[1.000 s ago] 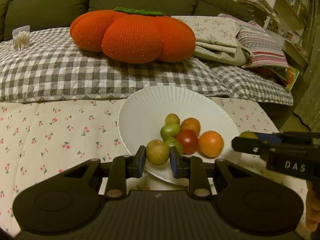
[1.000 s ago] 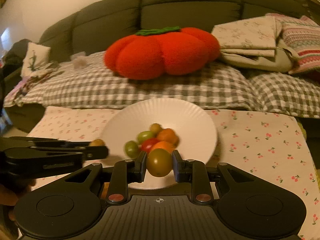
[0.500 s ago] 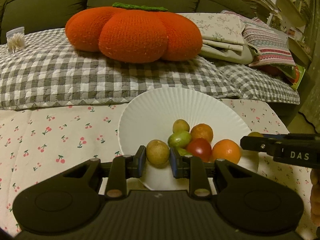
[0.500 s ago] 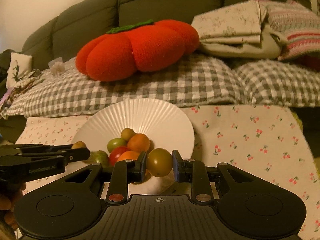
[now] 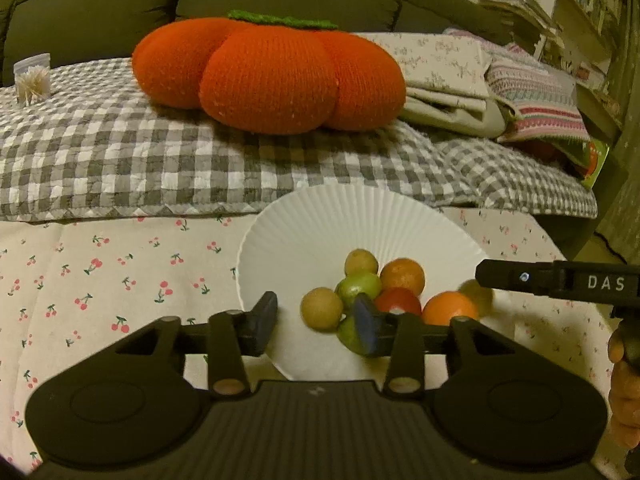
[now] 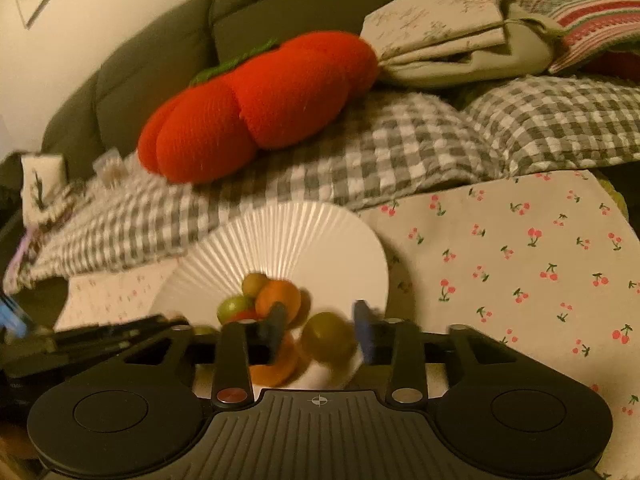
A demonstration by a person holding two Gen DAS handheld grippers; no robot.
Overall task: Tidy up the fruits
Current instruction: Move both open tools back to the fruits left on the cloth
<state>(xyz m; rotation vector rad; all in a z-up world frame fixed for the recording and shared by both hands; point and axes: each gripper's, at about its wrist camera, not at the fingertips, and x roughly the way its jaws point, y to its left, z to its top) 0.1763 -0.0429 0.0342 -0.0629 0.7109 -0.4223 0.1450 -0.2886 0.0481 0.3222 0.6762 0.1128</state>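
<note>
A white ribbed plate [image 5: 304, 232] on the cherry-print cloth holds several small round fruits: orange, red, green and yellow-brown. My left gripper [image 5: 316, 322] is open over the plate's near rim; a yellow-brown fruit [image 5: 321, 308] lies free between its fingers, among the others. My right gripper [image 6: 320, 326] is open too; a blurred green fruit [image 6: 329, 340] sits between its fingers without touching them, over the plate [image 6: 320, 240]. The right gripper also shows side-on in the left wrist view [image 5: 560, 282], with the green fruit [image 5: 476, 296] blurred under its tip.
Behind the low table is a sofa with a grey checked blanket [image 5: 120, 152], a big orange pumpkin cushion [image 5: 268, 76] and folded cloths [image 5: 460, 80]. The cherry-print cloth [image 5: 100, 280] spreads left of the plate and to its right [image 6: 520, 260].
Both grippers have opened. The left one let go of the yellow-brown fruit onto the plate; the right one let go of the green fruit, which is blurred over the plate.
</note>
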